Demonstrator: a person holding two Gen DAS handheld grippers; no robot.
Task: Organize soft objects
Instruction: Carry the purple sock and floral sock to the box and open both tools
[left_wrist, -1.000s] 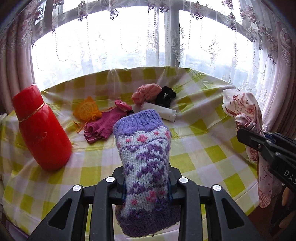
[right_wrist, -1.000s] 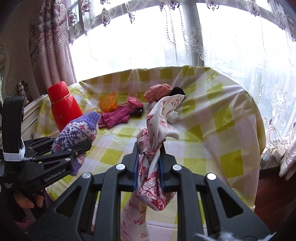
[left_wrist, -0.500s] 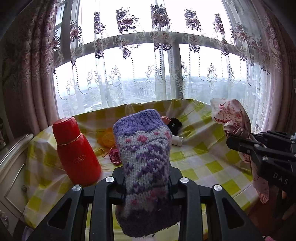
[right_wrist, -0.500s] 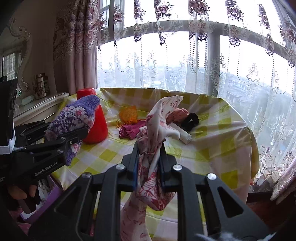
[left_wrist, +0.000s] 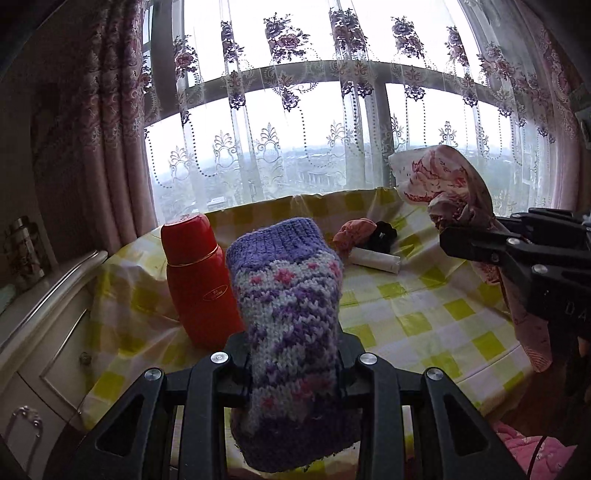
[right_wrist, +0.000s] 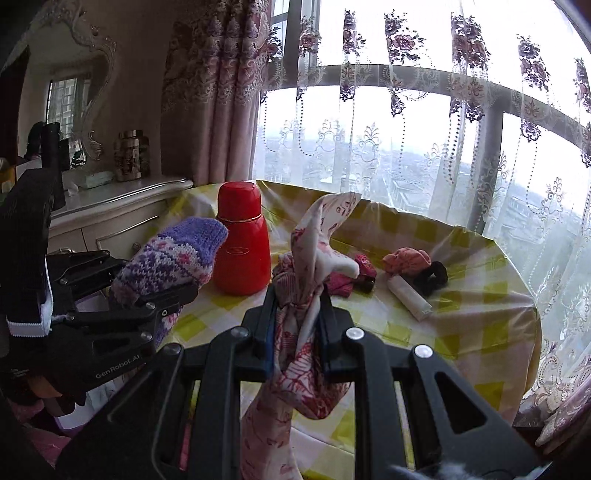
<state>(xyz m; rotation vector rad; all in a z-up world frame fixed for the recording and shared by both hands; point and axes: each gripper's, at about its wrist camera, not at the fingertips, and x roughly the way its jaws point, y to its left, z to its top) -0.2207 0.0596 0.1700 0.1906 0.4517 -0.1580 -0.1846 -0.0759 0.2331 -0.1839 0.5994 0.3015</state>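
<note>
- left gripper (left_wrist: 293, 354) is clenched on a purple knitted sock (left_wrist: 288, 295), held in the air in front of the table (left_wrist: 424, 317).
- right gripper (right_wrist: 297, 314) is clamped on a white and red patterned cloth (right_wrist: 306, 258), also off the table.
- a red flask (left_wrist: 199, 277), pink scrunchie (right_wrist: 406, 258) and white tube (right_wrist: 410, 297) sit on the checked tablecloth.

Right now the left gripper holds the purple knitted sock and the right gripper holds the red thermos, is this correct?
Not quite. The left gripper does hold the purple knitted sock, but the right gripper holds a white cloth with red print, as the right wrist view shows. The red thermos stands untouched on the checked table.
</note>
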